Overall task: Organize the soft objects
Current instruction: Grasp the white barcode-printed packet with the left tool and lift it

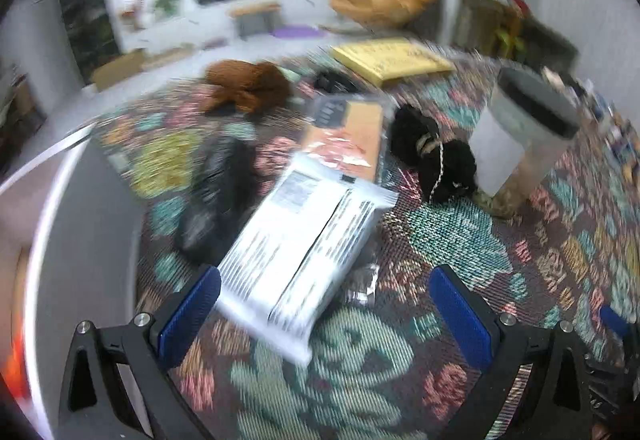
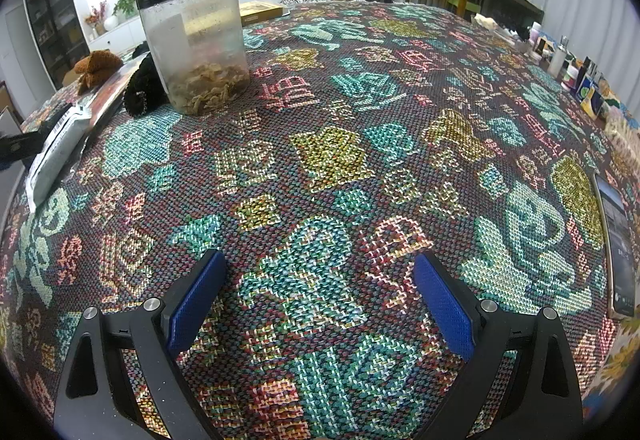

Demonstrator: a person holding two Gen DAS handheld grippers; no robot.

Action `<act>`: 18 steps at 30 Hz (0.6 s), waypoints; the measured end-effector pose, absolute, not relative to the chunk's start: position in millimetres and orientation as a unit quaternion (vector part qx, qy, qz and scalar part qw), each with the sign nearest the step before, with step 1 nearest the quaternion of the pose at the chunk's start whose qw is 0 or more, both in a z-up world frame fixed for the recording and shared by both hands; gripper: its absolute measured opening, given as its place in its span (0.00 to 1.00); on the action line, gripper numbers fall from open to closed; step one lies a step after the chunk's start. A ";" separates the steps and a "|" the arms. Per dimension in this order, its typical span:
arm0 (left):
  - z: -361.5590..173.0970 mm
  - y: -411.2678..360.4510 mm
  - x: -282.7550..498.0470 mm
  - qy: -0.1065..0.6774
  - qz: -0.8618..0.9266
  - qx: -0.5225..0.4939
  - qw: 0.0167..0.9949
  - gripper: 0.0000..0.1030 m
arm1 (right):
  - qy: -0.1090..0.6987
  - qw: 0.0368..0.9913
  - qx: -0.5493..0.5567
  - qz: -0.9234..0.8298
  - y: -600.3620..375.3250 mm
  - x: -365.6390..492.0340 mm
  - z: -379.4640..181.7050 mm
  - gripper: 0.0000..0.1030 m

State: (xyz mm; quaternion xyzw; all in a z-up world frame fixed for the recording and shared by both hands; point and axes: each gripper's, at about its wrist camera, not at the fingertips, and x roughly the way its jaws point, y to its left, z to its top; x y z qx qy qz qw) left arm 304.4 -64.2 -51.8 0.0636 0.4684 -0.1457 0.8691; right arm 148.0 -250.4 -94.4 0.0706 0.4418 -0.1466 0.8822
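Observation:
My left gripper [image 1: 328,316] is open just above the woven tablecloth. A white printed packet [image 1: 304,248] lies between and just ahead of its blue pads [image 1: 196,310]; whether it touches them is lost in blur. Beyond it lie an orange packet [image 1: 348,136], a black fuzzy soft item [image 1: 436,156] with a thin chain, a dark bundle [image 1: 216,196] and a brown plush [image 1: 248,86]. My right gripper [image 2: 320,300] is open over bare cloth, holding nothing. From there the white packet [image 2: 56,156], black fuzzy item [image 2: 144,84] and brown plush [image 2: 98,66] sit far left.
A clear jar with a black lid [image 2: 196,40] stands beside the black fuzzy item. A yellow box [image 1: 392,58] lies at the far edge. A white rounded rim [image 1: 72,240] curves along the left. A phone [image 2: 618,252] and small bottles [image 2: 560,56] line the right side.

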 end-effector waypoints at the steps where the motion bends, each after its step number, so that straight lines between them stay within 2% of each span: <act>1: -56.0 -66.2 308.8 0.477 -0.159 0.076 0.861 1.00 | 0.442 0.882 0.071 -0.147 -250.5 148.0 -94.4 0.94; 6: -74.4 -75.3 323.5 0.491 -0.169 0.154 0.840 1.00 | 0.442 0.882 0.071 -0.147 -250.4 148.1 -94.4 0.94; 13: -90.0 -66.0 338.2 0.518 -0.158 0.136 0.829 0.98 | 0.442 0.882 0.071 -0.147 -250.4 148.3 -94.5 0.94; 14: -89.4 -64.8 336.7 0.516 -0.162 0.132 0.830 0.94 | 0.442 0.882 0.071 -0.147 -250.4 148.3 -94.5 0.94; 16: -85.7 -64.5 327.6 0.505 -0.168 0.139 0.835 0.67 | 0.442 0.882 0.071 -0.147 -250.6 148.3 -94.8 0.94; 18: -83.1 -66.4 319.5 0.506 -0.162 0.148 0.834 0.65 | 0.442 0.882 0.071 -0.147 -250.7 148.3 -94.8 0.94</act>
